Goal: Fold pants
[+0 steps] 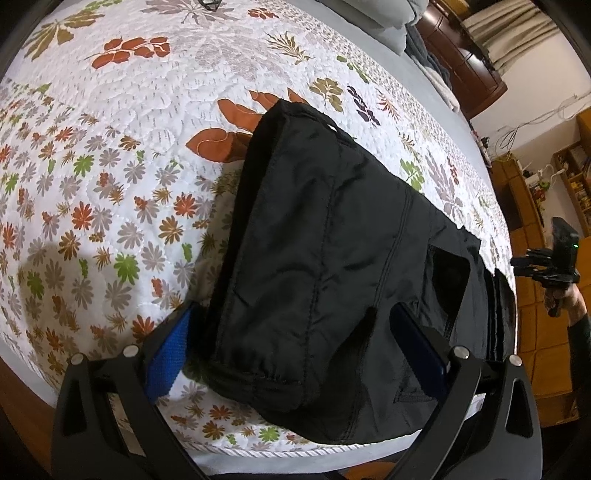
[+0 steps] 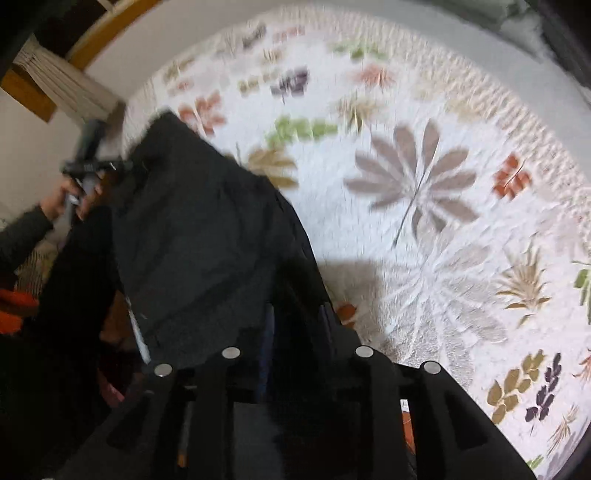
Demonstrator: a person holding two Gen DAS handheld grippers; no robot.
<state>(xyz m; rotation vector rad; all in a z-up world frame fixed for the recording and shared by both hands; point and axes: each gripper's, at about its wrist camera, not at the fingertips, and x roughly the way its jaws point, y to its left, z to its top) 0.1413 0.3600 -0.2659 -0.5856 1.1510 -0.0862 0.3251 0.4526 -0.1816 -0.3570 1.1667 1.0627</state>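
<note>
Black pants (image 1: 325, 229) lie folded in a thick bundle on the floral quilt (image 1: 110, 166), near the bed's front edge. My left gripper (image 1: 293, 314) is open wide. Its blue pads (image 1: 166, 354) stand on either side of the bundle's near end, and the cloth lies over the right one. In the blurred right wrist view the pants (image 2: 192, 236) hang dark on the left. My right gripper (image 2: 295, 314) has its fingers close together with black cloth pinched between them. The right gripper (image 1: 532, 264), held in a hand, also shows at the pants' right edge.
The quilt (image 2: 424, 184) stretches wide beyond and beside the pants. A pillow (image 1: 391, 22) and dark wooden headboard (image 1: 461, 55) lie at the far right. Wooden shelves (image 1: 576, 184) and floor (image 1: 535, 350) lie past the bed's right edge. A sleeve (image 2: 22, 236) shows on the left.
</note>
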